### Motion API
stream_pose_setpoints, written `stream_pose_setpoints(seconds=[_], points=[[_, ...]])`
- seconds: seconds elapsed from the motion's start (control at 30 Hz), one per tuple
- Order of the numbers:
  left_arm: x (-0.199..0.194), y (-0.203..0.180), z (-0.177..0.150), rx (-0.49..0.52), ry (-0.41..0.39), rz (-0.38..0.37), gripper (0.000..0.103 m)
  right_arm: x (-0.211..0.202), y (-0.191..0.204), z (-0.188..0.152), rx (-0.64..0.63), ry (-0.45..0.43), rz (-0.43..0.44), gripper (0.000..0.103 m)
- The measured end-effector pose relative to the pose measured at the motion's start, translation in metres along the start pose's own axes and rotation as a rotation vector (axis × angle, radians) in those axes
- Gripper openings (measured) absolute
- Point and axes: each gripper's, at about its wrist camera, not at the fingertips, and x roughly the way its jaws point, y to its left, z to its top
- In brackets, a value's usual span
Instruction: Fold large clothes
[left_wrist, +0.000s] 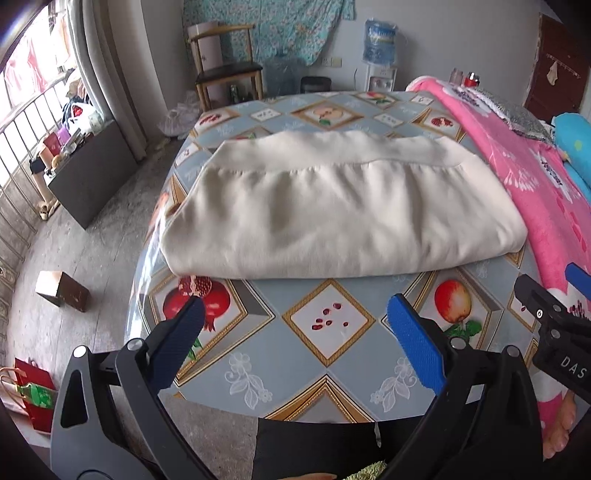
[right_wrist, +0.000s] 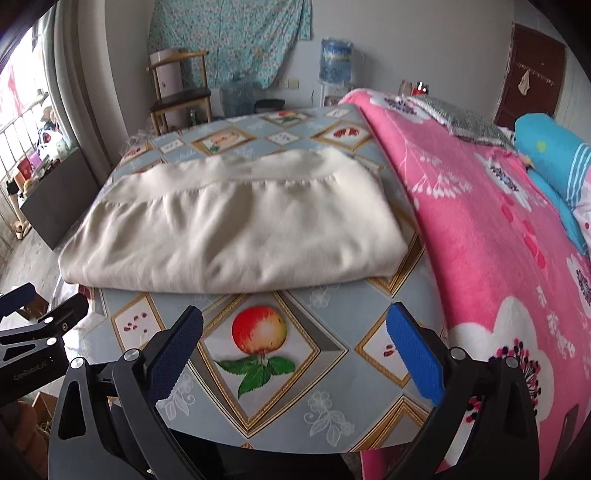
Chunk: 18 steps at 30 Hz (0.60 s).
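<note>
A cream garment lies folded into a thick rectangle on the fruit-print tablecloth; its ribbed hem band runs along the far side. It also shows in the right wrist view. My left gripper is open and empty, held back from the garment's near edge over the cloth. My right gripper is open and empty too, above an apple print near the front edge. The right gripper shows at the right edge of the left wrist view.
A pink flowered blanket covers the right side, with a blue pillow and a silver mat on it. A wooden chair, a water dispenser and a dark cabinet stand beyond the table.
</note>
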Motion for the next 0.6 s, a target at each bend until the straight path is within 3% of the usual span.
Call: stream_pose_setpoints(seconds=[0.23, 0.6], points=[[0.020, 0.004, -0.004, -0.029, 0.076, -0.002, 0.096, 0.009, 0.000, -0.003, 0.002, 0.045, -0.004, 0.097], [0.038, 0.010, -0.003, -0.040, 0.127, 0.008, 0.096, 0.016, 0.016, -0.002, -0.050, 0.059, -0.011, 0.097]])
